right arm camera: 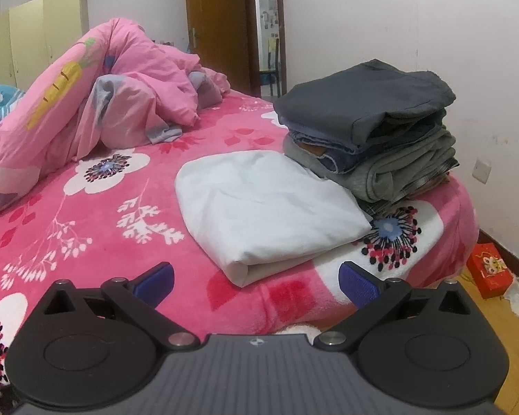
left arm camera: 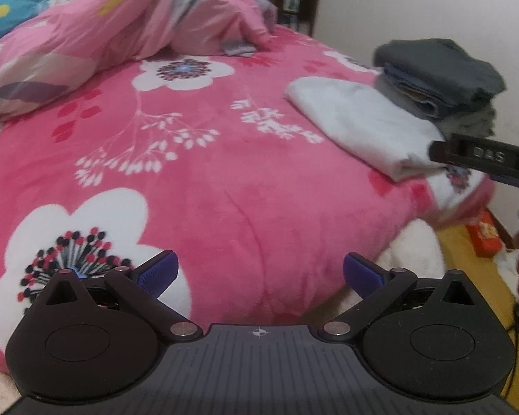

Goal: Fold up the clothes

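Risk centres on the folded white cloth garment (right arm camera: 266, 207), which lies flat on the pink floral plush bedspread (right arm camera: 97, 228) with its far edge just beside (possibly touching) the stack of folded dark grey, blue denim and olive clothes (right arm camera: 373, 128) near the bed's corner. Both grippers hold nothing: the left gripper (left arm camera: 259, 273) hovers over bare bedspread with its blue-padded fingers (left arm camera: 159, 271) spread wide, and the right gripper (right arm camera: 256, 282) faces the white garment, fingers likewise apart. A single-layer pinch would likely undo the fold; a push toward the stack could tip it off the bed edge. Crumpled pink printed bedding (right arm camera: 114, 93) sits well apart. Legible writing: "DAS" on the right gripper's black housing (left arm camera: 488, 155) in the left wrist view. Markings on the red box (right arm camera: 489, 269) on the floor cannot be read.
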Action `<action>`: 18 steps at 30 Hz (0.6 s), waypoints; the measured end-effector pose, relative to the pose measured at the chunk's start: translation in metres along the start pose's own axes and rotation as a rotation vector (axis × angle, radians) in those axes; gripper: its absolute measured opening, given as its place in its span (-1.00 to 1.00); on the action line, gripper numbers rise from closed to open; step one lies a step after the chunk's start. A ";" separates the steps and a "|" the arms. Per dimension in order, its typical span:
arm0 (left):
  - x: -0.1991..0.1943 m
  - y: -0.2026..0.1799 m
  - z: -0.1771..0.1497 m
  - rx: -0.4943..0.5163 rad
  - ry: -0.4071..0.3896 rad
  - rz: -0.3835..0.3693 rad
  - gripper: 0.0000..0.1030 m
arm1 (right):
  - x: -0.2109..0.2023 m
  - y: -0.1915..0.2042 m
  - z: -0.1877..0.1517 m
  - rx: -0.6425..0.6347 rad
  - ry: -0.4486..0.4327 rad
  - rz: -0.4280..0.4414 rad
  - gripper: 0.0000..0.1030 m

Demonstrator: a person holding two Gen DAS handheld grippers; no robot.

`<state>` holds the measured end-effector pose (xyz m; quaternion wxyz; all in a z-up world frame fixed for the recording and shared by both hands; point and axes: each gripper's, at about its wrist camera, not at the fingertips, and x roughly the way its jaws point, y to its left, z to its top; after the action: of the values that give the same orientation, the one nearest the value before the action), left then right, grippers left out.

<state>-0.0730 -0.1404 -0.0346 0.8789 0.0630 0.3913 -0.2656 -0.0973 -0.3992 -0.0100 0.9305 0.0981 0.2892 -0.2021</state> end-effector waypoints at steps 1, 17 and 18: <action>-0.001 0.000 0.000 -0.002 -0.003 0.003 0.99 | 0.000 -0.001 0.000 0.002 -0.002 0.001 1.00; -0.004 0.012 0.016 -0.037 -0.077 0.036 1.00 | -0.001 -0.003 0.000 0.009 -0.012 -0.012 1.00; -0.005 0.017 0.020 -0.062 -0.092 0.034 1.00 | -0.001 -0.003 0.000 0.010 -0.012 -0.013 1.00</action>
<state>-0.0538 -0.1303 -0.0191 0.9018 0.0300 0.3576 -0.2408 -0.0991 -0.4014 -0.0095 0.9305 0.0997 0.2830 -0.2102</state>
